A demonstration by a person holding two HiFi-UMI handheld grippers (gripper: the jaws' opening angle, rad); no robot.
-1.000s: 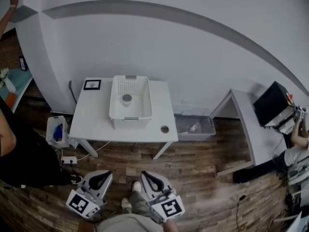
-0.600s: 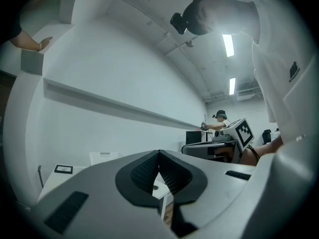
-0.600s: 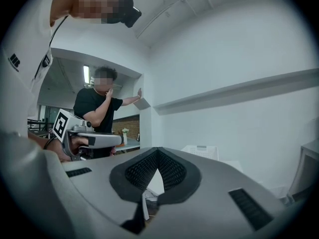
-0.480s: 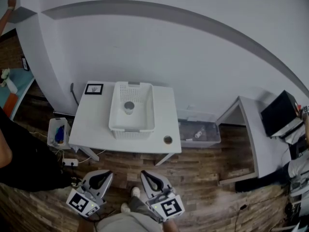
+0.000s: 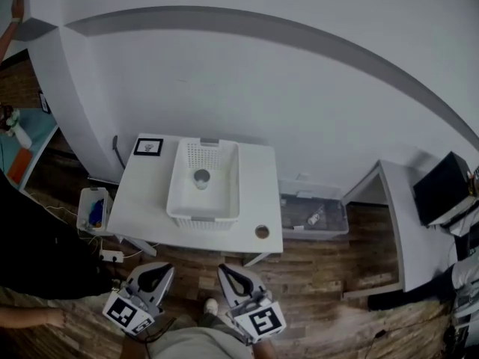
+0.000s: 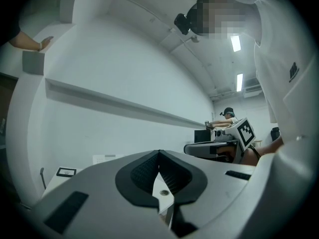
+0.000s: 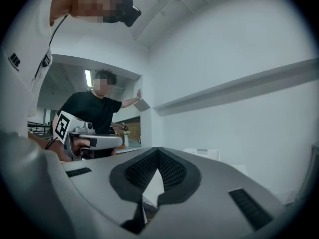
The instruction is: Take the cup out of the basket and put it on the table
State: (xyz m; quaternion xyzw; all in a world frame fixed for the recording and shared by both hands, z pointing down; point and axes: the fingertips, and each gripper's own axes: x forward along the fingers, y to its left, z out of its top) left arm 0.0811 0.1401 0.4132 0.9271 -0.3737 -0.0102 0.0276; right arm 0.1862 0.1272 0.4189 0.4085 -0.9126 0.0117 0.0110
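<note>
A: Where is the cup [image 5: 201, 176] seen, set against the two grippers?

B: It is seen standing upright inside the white basket [image 5: 203, 217], near the middle of the basket's floor. The basket is set on the white table [image 5: 146, 193], about midway along the top. Both grippers are held low at the near edge of the head view, over the wooden floor [image 5: 322, 275], side by side and well apart from the table. The cup is touched by neither.

A: How is the left gripper [image 5: 156, 273] found?

B: In the left gripper view its jaws are seen pressed together at the tips. Nothing is pinched between them; only a sliver of light is left lower down, where the dark pads curve away from each other. The gripper is held level and pointed toward the white wall.

A: And the right gripper [image 5: 230, 274]?

B: The same is shown in the right gripper view: the tips are brought fully together and nothing is gripped. It is also held level, beside the left one.

A: What else is seen by the table?

B: A small black-framed card [image 5: 148, 146] is laid at the far left corner, just beside the basket. A small dark round thing [image 5: 262, 232] is seen near the near right corner, apart from the basket. A clear bin [image 5: 314, 217] is set on the floor just right of the table.
</note>
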